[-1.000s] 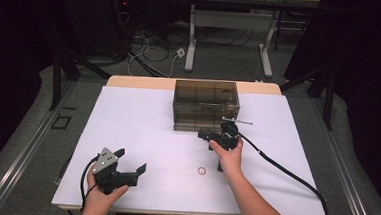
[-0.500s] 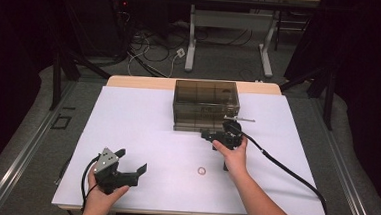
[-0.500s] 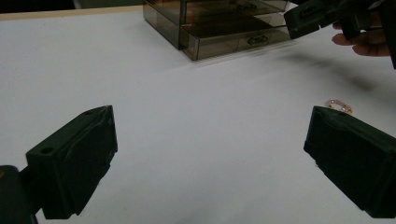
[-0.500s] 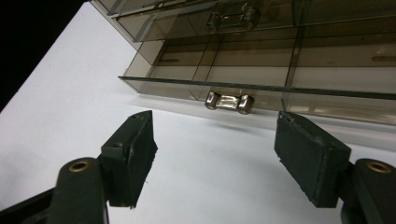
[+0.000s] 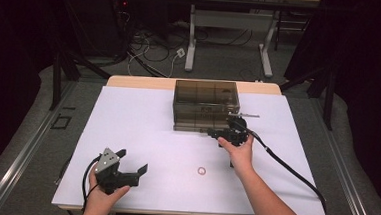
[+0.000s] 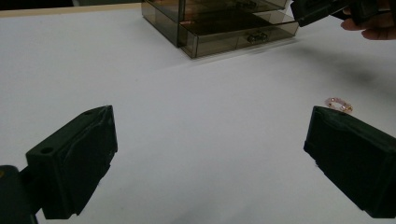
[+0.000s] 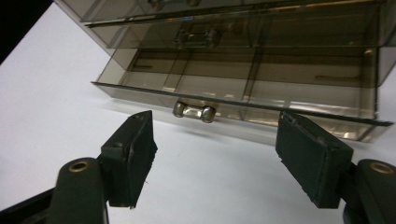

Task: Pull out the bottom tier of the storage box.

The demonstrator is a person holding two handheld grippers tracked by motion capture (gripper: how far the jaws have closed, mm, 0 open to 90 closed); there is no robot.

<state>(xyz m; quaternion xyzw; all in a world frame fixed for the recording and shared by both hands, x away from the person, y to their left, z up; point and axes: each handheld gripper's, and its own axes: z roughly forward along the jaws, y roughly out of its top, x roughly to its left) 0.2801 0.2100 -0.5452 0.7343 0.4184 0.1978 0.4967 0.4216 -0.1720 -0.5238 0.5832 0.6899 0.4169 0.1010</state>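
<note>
Your left gripper [image 5: 130, 170] rests at the near left of the table [image 5: 142, 119], jaws spread wide and holding nothing. Between your hands, the ring [image 5: 202, 171] lies bare on the white top. Your right gripper [image 5: 216, 133], jaws also apart, faces the drawer [image 7: 243, 91], pulled partly out, its knob [image 7: 194, 111] just ahead.
</note>
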